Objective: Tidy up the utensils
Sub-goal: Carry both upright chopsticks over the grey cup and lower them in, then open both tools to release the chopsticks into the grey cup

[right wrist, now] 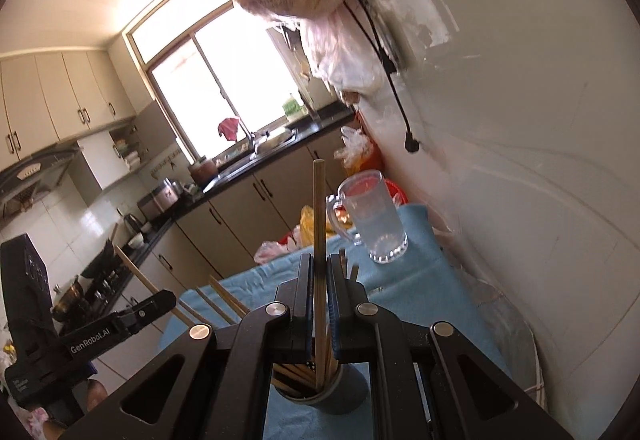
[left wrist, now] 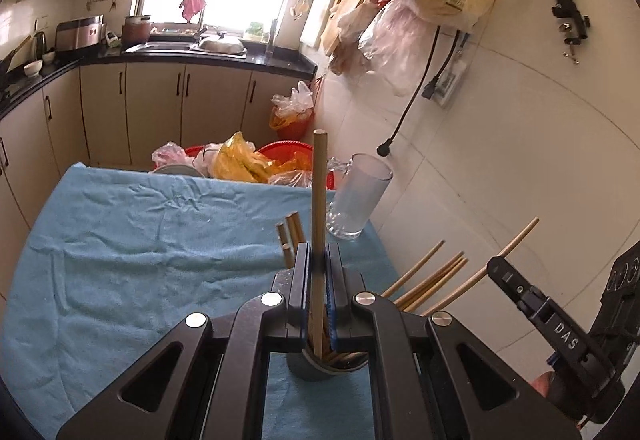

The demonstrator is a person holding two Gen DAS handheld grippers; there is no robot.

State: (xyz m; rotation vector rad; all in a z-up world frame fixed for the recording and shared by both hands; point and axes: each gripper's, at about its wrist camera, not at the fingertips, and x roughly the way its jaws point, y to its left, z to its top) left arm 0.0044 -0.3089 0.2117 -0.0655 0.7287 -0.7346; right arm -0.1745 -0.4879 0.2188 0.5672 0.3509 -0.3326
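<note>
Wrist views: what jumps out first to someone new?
Each gripper, left and right, pinches one upright wooden chopstick () whose lower end sits in a dark holder cup crowded with chopsticks. Behind stands an empty glass mug on the blue cloth.

Both wrist cameras look down along their fingers from close above the blue-clothed table, the right view tilted, sharing the glass mug and window.
</note>
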